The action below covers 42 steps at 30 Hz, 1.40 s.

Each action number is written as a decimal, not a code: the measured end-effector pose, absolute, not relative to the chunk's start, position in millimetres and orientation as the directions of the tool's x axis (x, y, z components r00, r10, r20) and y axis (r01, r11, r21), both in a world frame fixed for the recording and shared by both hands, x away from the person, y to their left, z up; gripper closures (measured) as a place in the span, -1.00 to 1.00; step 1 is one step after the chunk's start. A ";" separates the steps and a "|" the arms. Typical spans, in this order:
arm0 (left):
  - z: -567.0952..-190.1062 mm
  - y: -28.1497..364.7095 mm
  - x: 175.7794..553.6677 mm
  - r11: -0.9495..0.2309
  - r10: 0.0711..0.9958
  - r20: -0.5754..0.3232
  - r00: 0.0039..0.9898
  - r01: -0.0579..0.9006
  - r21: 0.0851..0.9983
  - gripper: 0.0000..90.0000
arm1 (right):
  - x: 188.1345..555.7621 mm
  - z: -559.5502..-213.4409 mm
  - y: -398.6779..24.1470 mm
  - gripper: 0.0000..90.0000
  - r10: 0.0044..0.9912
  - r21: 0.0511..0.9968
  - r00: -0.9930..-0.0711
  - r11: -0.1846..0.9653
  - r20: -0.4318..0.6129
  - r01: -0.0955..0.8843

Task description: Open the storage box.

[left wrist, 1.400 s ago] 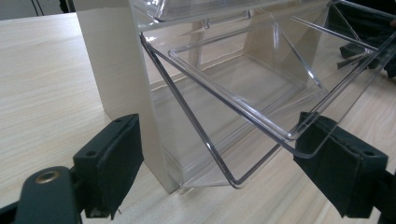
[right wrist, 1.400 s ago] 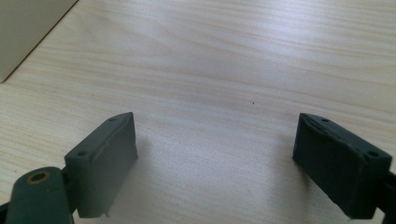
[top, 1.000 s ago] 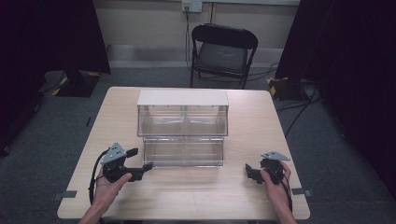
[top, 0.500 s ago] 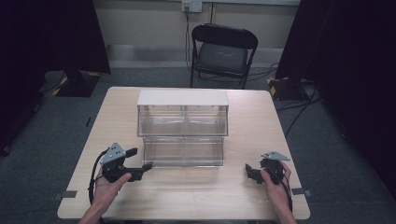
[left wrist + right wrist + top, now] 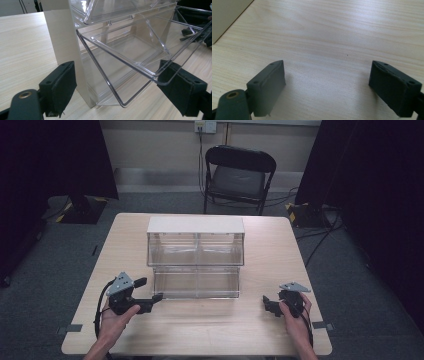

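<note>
A clear plastic bin cabinet [image 5: 195, 251] with a white top stands mid-table. Its lower bin [image 5: 196, 282] is tilted out toward me, and the left gripper view shows that bin [image 5: 130, 50] empty. My left gripper [image 5: 150, 289] sits at the cabinet's front left corner, open. In its own view the left gripper [image 5: 116, 72] has its jaws wide apart, with the white side wall [image 5: 63, 37] and the tilted bin's rim between them. I cannot tell whether a jaw touches the rim. My right gripper [image 5: 268, 304] rests open on the table, right of the cabinet; between the jaws of the right gripper [image 5: 327, 70] lies bare wood.
The wooden table [image 5: 280, 250] has free room on both sides of the cabinet and along its front edge. A black folding chair [image 5: 237, 175] stands behind the far edge. Cables [image 5: 320, 240] run over the floor at the right.
</note>
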<state>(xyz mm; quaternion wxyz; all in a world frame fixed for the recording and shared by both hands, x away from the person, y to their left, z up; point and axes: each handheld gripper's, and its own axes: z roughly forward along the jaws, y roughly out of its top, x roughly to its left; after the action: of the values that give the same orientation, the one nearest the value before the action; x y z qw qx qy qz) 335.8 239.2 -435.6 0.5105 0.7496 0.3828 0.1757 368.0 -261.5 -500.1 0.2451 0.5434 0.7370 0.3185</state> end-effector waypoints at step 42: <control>-424.3 237.0 334.8 -0.204 0.742 -0.100 0.663 0.367 0.908 -0.66 | 368.1 -500.1 -261.5 -0.72 0.957 0.736 -0.289 0.207 -0.016 0.645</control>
<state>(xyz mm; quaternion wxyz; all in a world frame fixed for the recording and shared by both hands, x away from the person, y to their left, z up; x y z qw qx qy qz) 334.8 237.0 -424.3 0.5125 0.7541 0.3676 0.1832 368.1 -261.5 -500.1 0.2453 0.5432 0.7371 0.3184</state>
